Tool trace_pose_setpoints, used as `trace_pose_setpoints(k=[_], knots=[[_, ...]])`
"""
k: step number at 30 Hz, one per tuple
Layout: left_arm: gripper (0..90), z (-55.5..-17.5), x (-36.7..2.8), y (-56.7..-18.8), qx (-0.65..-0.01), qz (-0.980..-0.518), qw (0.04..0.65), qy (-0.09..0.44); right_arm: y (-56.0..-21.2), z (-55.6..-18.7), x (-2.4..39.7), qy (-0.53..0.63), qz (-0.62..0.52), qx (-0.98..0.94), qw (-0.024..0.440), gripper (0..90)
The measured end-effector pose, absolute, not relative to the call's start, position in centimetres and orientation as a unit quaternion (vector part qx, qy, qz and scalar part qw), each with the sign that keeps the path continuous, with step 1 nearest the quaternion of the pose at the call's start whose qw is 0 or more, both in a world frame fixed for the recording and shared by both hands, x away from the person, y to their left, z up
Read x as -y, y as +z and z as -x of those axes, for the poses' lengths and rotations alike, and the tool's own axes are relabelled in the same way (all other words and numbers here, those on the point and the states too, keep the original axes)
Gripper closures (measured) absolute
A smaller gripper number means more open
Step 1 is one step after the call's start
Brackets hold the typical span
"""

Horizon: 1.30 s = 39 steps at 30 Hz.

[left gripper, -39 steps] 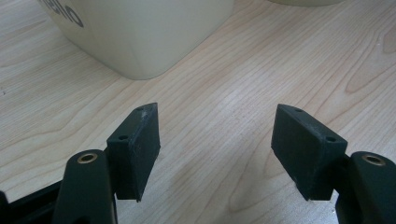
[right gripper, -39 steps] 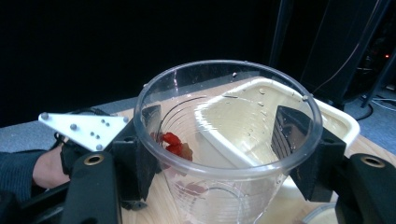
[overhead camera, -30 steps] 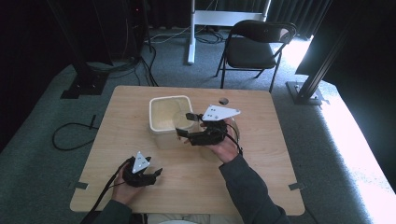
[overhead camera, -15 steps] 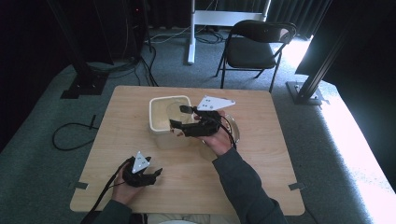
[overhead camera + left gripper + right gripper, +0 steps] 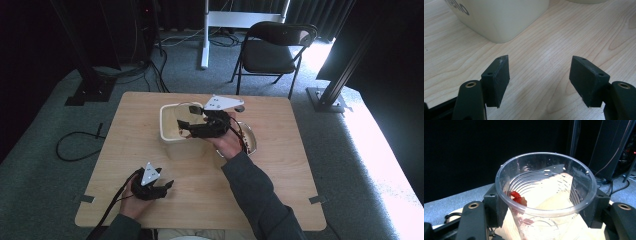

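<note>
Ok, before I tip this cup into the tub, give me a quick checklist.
1. Right gripper clamped on the clear cup: ok.
2. Red bits in the cup: ok, stuck to its inner wall.
3. Cup over the cream tub: ok, at its right side in the high view.
4. Tub's contents: cannot tell.
5. Left gripper open, empty, away from the pour: ok.
6. Metal bowl beside the wrist, apart: cannot tell.

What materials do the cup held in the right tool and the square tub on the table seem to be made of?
The cup looks like thin clear plastic: see-through, glossy, with ribbed walls. The tub seems to be opaque cream plastic with a smooth matte finish and rounded corners. The table shows pale wood grain; it may be laminate.
</note>
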<state>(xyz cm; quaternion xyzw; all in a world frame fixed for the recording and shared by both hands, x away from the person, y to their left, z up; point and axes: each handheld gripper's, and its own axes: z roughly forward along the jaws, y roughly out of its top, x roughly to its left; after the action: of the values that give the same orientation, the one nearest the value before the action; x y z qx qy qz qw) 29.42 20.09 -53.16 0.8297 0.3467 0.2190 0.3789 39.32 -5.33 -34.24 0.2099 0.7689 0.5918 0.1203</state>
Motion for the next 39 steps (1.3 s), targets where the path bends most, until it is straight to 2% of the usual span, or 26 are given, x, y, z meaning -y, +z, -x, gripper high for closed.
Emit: trace_pose_setpoints(k=[16, 39], knots=[[33.3, -29.4, -20.1, -53.2, -0.346, -0.83, 0.38, 0.218, -35.9, -42.1, 4.1, 0.582, -0.247, -0.765, 0.122, 32.7], [33.2, -29.3, -20.1, -53.1, -0.346, -0.828, 0.383, 0.219, -34.9, -43.3, 1.1, 0.587, -0.246, -0.763, 0.117, 31.6]])
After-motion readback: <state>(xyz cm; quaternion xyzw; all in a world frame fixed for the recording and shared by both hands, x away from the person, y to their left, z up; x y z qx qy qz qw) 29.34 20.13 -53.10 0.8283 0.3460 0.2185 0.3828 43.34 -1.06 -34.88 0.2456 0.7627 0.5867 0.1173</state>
